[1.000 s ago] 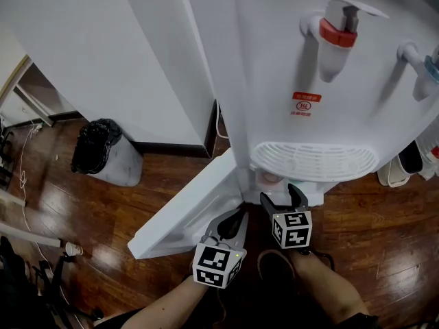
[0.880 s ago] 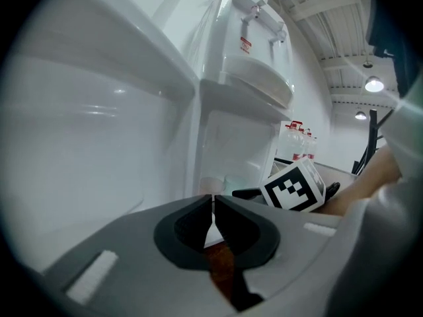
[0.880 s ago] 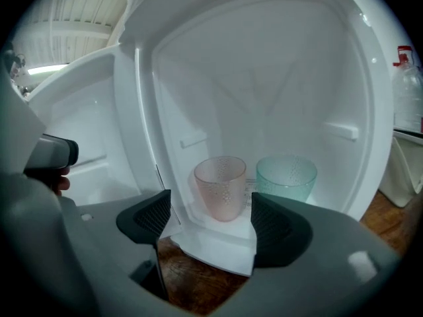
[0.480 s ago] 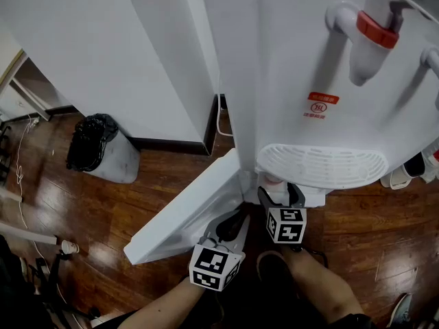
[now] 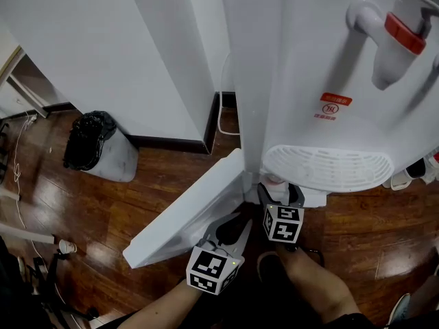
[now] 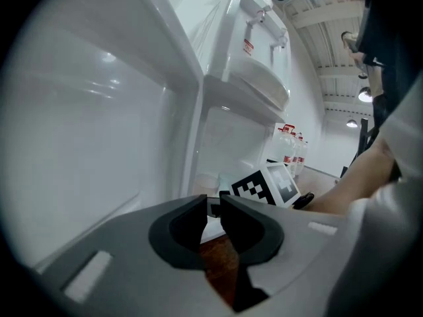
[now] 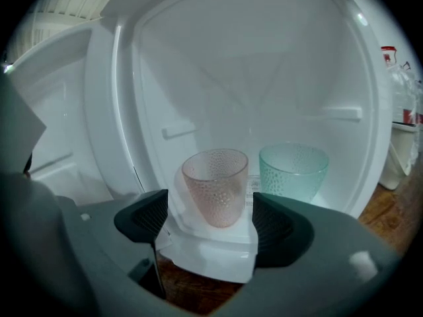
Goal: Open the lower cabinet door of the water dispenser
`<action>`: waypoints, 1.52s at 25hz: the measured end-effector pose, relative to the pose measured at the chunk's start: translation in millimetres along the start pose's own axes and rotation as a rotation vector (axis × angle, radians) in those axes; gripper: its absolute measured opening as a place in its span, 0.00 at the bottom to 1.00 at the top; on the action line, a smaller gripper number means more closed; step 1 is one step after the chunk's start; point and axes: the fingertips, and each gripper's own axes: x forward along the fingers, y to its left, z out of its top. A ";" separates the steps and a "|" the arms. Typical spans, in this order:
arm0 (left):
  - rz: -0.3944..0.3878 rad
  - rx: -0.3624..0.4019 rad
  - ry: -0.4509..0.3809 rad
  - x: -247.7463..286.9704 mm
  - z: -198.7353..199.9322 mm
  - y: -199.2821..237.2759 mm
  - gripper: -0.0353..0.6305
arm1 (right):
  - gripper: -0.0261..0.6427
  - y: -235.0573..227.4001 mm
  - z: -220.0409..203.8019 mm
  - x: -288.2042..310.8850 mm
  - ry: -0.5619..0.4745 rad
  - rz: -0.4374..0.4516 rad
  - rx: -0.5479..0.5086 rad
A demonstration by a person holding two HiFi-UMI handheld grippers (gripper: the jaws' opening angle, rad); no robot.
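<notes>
Head view, looking steeply down: a white water dispenser (image 5: 329,60) fills the upper right of the frame. Its lower cabinet door (image 5: 185,218) is swung wide open, slanting towards the lower left over a dark wooden floor (image 5: 82,204).

The left gripper (image 5: 235,221) sits at lower centre, just beside the door's free edge. Its own view shows the jaws only narrowly apart. They have just been opening, and nothing but floor shows in the slit between them.

The right gripper (image 5: 281,192) points into the open cabinet below the drip tray. Its jaws have just spread to their widest. In its view, a pink dimpled cup (image 7: 215,185) stands upright on a white ledge, framed between the jaws but untouched by either pad. A green cup (image 7: 293,170) stands just beside it, to the right.

The opening step looks finished: the door is well clear of the cabinet, and the left jaws appear to be letting go of it. The next move probably calls for drawing the left gripper away without nudging the door back. The right gripper seems lined up with the pink cup, though the task names no cup.
</notes>
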 end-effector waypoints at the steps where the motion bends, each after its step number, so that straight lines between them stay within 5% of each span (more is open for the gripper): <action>1: -0.004 0.004 0.000 0.4 -0.8 -0.7 0.11 | 0.64 -3.3 -0.3 -0.1 0.002 -0.007 0.008; 38: 0.002 -0.010 0.016 1.5 -9.4 2.4 0.11 | 0.55 -3.9 5.6 22.2 0.003 0.030 -0.201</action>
